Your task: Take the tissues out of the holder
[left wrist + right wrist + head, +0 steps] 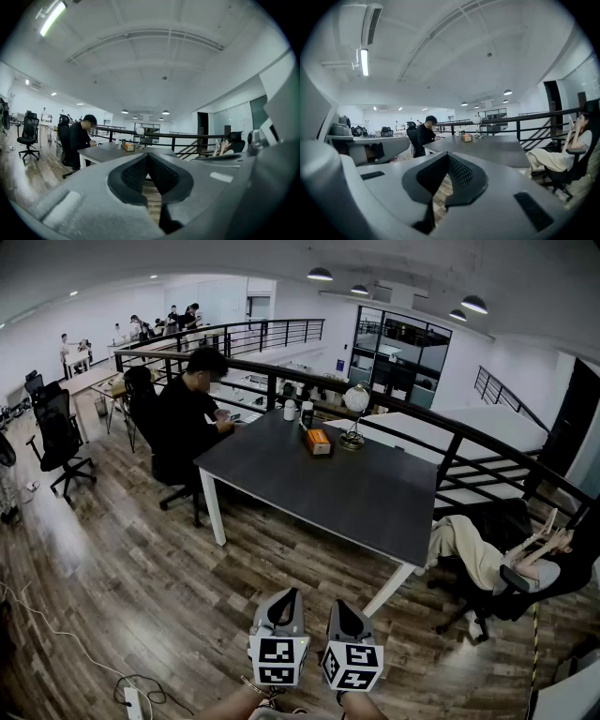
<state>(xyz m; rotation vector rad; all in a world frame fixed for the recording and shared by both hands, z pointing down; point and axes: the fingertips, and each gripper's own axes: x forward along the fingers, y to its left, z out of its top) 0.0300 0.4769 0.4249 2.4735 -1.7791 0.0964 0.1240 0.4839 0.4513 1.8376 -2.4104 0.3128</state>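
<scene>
Tissue holder (319, 442) sits far off on the desk (375, 502); the shut, empty left tool (285, 596) and right tool (340, 606) might knock it over.

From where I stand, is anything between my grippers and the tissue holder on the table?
Nothing visible. From the left hand-held gripper and right hand-held gripper to the tissue holder lie only floor and bare table. The lamp and bottle stand beside and behind it.

On the far side of the table (361, 498), tissue holder (319, 442) just left of a lamp (354, 409). Seated person (187, 423) at the left end, railing (412, 432) behind. Near the front edge, left gripper (284, 596) beside right gripper (340, 607).
</scene>
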